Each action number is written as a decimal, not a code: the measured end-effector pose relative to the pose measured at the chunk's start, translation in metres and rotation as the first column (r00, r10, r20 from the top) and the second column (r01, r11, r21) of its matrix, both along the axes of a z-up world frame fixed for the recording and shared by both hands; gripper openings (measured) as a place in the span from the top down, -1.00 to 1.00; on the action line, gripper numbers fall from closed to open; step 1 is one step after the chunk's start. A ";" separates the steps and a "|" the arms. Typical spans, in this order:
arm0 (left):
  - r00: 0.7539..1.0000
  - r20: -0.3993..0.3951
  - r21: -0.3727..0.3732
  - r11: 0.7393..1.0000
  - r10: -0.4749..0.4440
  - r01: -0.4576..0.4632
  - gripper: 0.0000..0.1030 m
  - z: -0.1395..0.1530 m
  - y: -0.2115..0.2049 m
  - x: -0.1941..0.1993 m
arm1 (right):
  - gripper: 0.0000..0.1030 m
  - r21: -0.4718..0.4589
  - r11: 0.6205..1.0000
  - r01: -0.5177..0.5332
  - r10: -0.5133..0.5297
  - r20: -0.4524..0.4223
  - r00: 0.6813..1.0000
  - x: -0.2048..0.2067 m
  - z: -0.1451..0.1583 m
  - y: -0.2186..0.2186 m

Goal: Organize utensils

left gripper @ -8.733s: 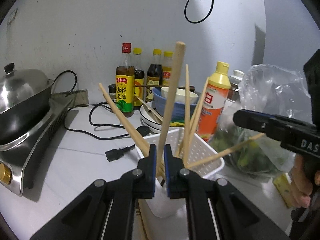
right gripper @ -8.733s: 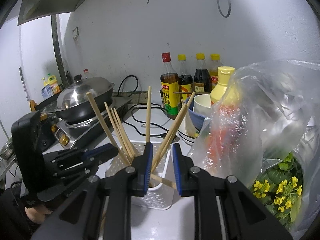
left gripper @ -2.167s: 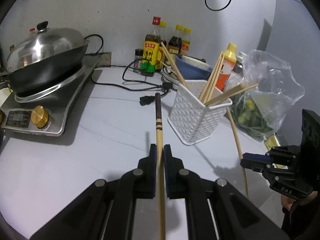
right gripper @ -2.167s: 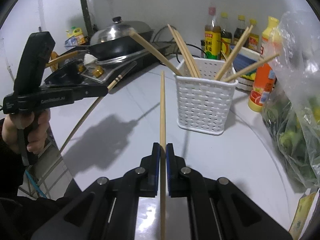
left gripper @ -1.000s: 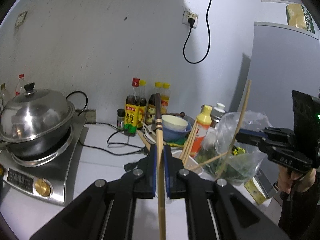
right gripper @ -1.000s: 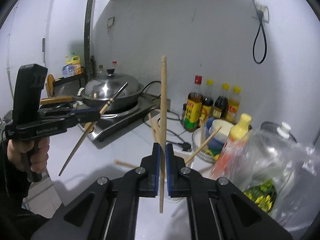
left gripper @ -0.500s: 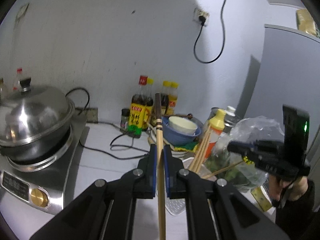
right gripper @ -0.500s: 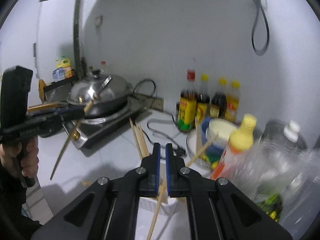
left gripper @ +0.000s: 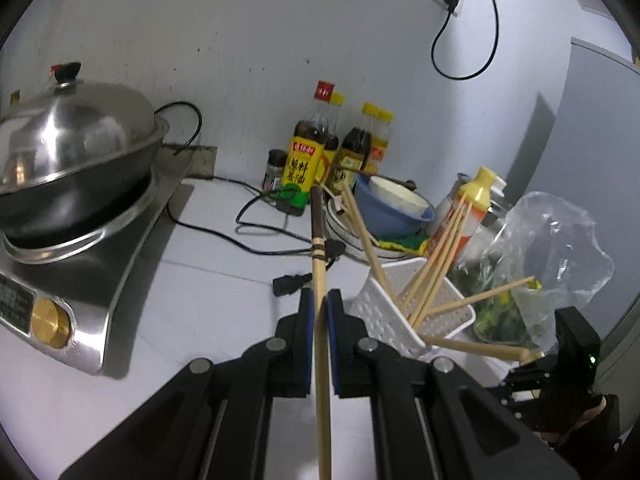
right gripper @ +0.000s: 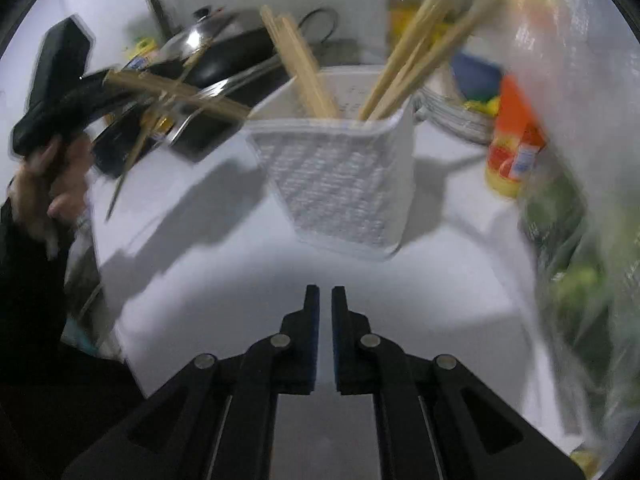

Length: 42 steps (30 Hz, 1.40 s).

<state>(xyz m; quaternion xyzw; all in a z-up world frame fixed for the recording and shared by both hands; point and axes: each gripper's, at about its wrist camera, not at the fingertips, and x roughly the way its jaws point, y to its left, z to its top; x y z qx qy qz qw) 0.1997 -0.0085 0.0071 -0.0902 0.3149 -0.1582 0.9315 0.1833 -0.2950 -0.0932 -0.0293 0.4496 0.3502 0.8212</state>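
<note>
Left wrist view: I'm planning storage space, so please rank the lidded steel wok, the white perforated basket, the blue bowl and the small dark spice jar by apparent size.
1. Lidded steel wok
2. White perforated basket, though nearer the camera
3. Blue bowl
4. Small dark spice jar

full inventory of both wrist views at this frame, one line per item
basket: one, white, on the counter, right of centre
chopsticks in basket: several, pale wood, leaning outwards
dark-tipped chopstick: one, pale wood with brown tip, in the left tool
wok: one, black, steel-lidded, on the cooker at left
cooker: one, silver
sauce bottles: four, dark and amber, at the back
bowls: two, white inside blue, on the plates
plates: stack, white, behind the basket
squeeze bottle: one, orange, yellow cap
bag of greens: one, clear, far right
cable: black, across the counter
left tool: black, shut on the dark-tipped chopstick
right tool: black, shut, empty
</note>
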 end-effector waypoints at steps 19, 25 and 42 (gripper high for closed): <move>0.955 0.242 -0.083 0.977 -0.172 0.197 0.89 0.075 -0.067 0.012 | 0.90 0.083 0.996 0.017 -0.024 0.083 0.996 0.000 0.007 -0.015; 0.925 0.340 -0.182 0.953 -0.170 0.242 0.89 0.095 -0.081 0.038 | 0.89 0.077 0.997 0.027 -0.033 0.079 0.996 0.001 0.004 -0.022; 0.939 0.232 0.003 0.966 -0.253 0.259 0.89 0.063 -0.139 0.105 | 0.89 0.109 0.991 0.076 -0.092 0.153 0.984 0.003 0.025 -0.041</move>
